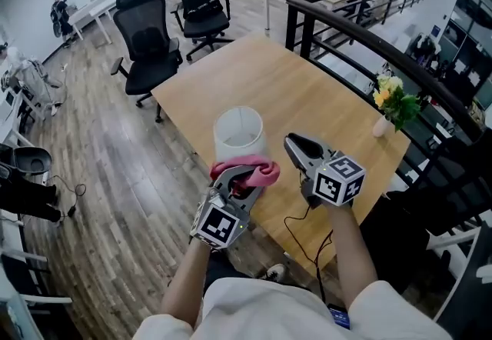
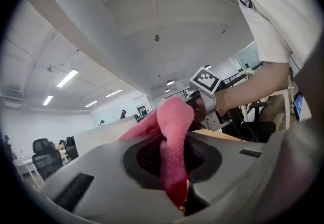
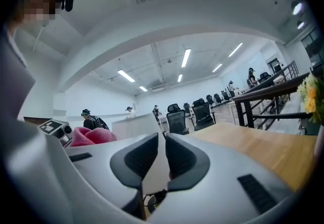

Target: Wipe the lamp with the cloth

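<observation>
While our left gripper (image 1: 240,177) pinches the pink cloth (image 1: 264,171) low against the near side of the white lamp (image 1: 239,131) on the wooden table (image 1: 307,92), our right gripper (image 1: 298,148) hovers just beside it, jaws slightly apart and empty.

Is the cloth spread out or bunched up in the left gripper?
Bunched up. The pink cloth sits as a crumpled wad clamped in the jaws of the left gripper, close by the white lamp, not spread.
</observation>
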Available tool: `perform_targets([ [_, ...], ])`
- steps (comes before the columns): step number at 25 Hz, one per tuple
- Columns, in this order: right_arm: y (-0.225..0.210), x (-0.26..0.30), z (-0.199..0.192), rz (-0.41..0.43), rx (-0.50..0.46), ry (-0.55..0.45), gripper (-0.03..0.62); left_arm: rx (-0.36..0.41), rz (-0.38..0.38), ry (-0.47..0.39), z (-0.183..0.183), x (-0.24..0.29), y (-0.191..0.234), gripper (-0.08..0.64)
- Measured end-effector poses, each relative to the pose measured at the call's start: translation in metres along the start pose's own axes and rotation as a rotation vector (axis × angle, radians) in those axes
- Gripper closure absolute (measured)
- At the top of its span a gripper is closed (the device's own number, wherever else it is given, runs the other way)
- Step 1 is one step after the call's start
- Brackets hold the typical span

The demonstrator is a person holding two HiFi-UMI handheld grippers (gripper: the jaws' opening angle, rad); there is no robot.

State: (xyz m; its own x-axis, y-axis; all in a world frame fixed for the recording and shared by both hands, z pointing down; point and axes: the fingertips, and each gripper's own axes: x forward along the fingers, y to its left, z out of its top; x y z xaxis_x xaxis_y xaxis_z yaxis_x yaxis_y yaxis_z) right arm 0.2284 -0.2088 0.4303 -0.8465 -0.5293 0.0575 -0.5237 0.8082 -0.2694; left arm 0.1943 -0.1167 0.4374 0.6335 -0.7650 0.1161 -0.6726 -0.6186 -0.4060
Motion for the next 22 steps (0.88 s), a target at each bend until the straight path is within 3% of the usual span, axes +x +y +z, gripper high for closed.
perform_targets([
  [7,-0.009,-0.03,-0.036,0.001,0.043,0.056,0.552,-0.046,0.035,0.091,-0.036,0.013,-0.016,0.472],
  [16,-0.025,-0.065,-0.05,-0.025,0.056,0.065,0.552,-0.14,0.056,0.211,-0.084,0.028,-0.042,0.474],
  [19,-0.034,-0.074,-0.05,-0.04,0.072,0.055,0.552,-0.149,0.138,0.167,-0.065,0.032,-0.038,0.474],
  [22,-0.041,-0.08,-0.049,-0.049,0.084,0.043,0.553,-0.185,0.29,0.055,-0.019,0.035,-0.016,0.472],
])
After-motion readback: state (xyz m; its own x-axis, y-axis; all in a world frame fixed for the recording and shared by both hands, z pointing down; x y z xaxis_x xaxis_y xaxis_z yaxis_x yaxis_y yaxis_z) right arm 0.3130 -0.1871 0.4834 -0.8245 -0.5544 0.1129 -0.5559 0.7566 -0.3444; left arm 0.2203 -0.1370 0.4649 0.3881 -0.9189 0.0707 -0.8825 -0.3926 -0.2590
